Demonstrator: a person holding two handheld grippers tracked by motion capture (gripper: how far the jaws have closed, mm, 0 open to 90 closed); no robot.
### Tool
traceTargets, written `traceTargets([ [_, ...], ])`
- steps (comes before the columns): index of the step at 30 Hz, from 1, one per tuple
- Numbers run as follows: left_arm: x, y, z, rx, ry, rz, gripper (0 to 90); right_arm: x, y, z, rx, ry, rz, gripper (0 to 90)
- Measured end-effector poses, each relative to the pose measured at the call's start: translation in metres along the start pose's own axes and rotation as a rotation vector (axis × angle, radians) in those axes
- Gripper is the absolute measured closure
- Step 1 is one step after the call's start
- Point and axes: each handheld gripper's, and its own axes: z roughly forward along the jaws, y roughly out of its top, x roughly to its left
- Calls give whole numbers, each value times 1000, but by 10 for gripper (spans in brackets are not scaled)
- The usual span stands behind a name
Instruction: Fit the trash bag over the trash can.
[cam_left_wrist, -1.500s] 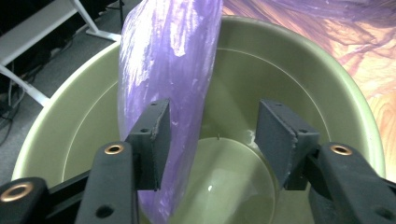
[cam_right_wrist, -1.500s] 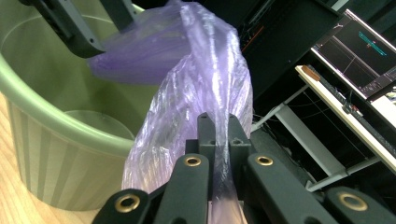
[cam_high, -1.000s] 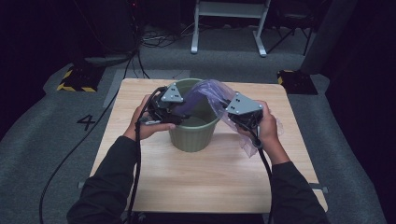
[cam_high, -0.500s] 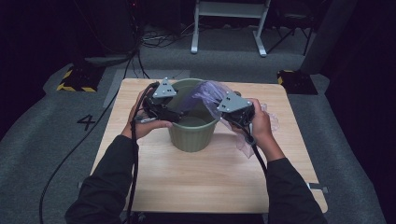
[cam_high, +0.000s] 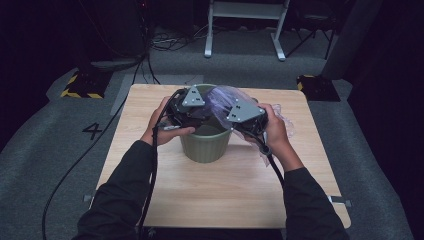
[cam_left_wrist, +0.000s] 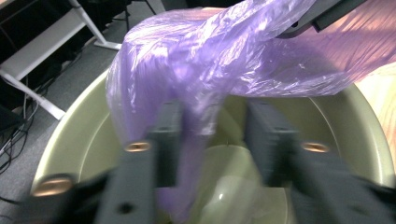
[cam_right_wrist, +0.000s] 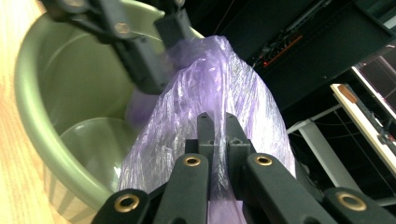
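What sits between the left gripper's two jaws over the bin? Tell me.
A fold of the purple plastic bag hangs between the left gripper jaws, above the green bin, in the left gripper view.

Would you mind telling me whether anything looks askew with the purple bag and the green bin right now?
Yes. The purple bag is not lining the green bin: it is bunched over the far rim and spills outside to the right. The right tool pinches a fold; the left tool straddles a hanging strand inside the bin.

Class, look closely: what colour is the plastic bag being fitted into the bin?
The plastic bag is translucent purple, clearest in the left gripper view.
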Motion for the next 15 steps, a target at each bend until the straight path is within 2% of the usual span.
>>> traceTargets([
  [4,2,-4,-1,2,-3,1,881,0,0,0,-9,7,10,855],
  [8,5,-7,0,22,2,-7,899,-1,-2,-3,-20,19,29,824],
  [11,6,-8,0,31,5,-2,899,-1,-3,-4,-17,11,45,774],
  [13,6,-8,0,42,12,0,900,-2,-5,-5,-13,12,59,690],
  [15,7,-9,1,53,18,5,900,-3,-5,-6,1,7,74,553],
])
